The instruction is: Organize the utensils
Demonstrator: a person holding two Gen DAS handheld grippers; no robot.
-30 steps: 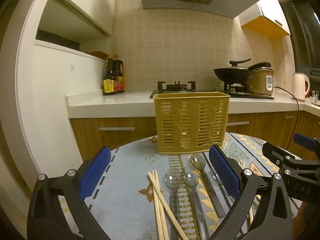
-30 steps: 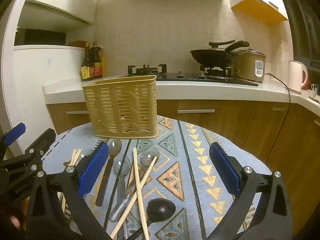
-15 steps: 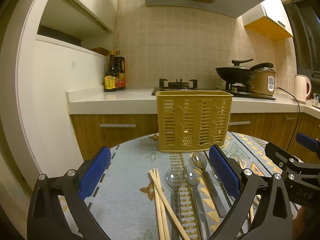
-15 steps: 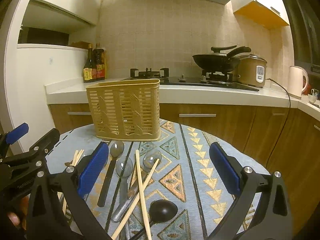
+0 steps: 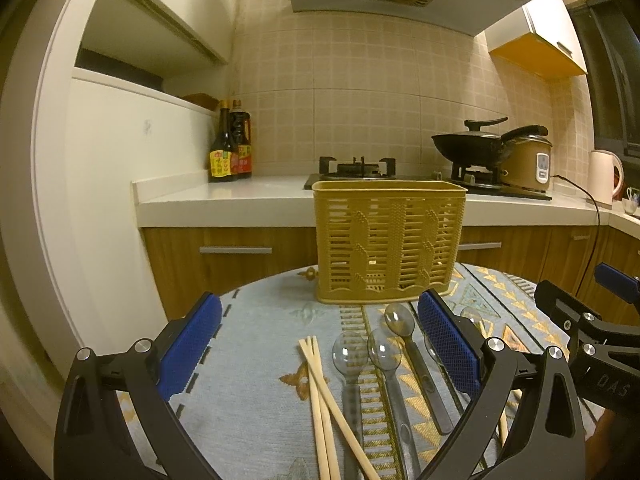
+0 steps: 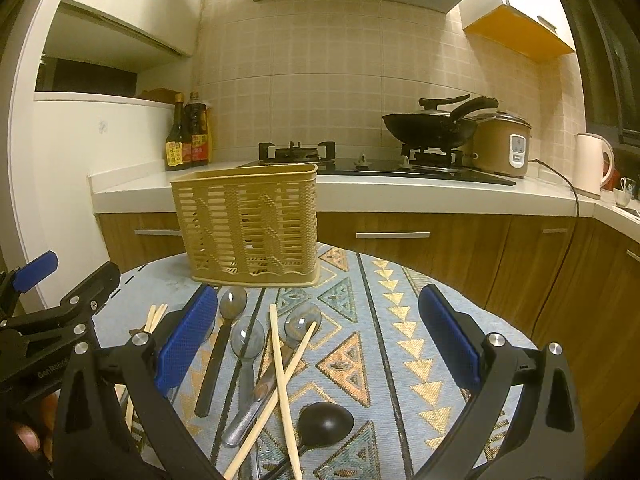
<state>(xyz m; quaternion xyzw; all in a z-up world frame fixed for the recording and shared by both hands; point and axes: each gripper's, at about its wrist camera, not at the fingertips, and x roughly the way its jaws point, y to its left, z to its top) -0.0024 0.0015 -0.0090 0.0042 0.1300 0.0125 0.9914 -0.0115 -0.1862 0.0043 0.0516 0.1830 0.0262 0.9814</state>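
A tan slotted utensil basket (image 5: 387, 242) stands upright at the far side of the round patterned table; it also shows in the right wrist view (image 6: 248, 226). In front of it lie clear plastic spoons (image 5: 350, 360) (image 6: 248, 340), wooden chopsticks (image 5: 324, 400) (image 6: 282, 380) and a black spoon (image 6: 324, 420). My left gripper (image 5: 320, 352) is open and empty above the chopsticks and spoons. My right gripper (image 6: 316, 344) is open and empty above the crossed chopsticks and spoons.
The table wears a blue patterned cloth (image 6: 400, 340). Behind it runs a white counter (image 5: 240, 198) with sauce bottles (image 5: 230, 148), a gas hob (image 6: 296, 152), a black wok (image 6: 432, 124), a rice cooker (image 6: 504, 144) and a kettle (image 6: 592, 164).
Both grippers have tilted slightly, so the basket and table sit a little lower in both views. Nothing on the table has moved.
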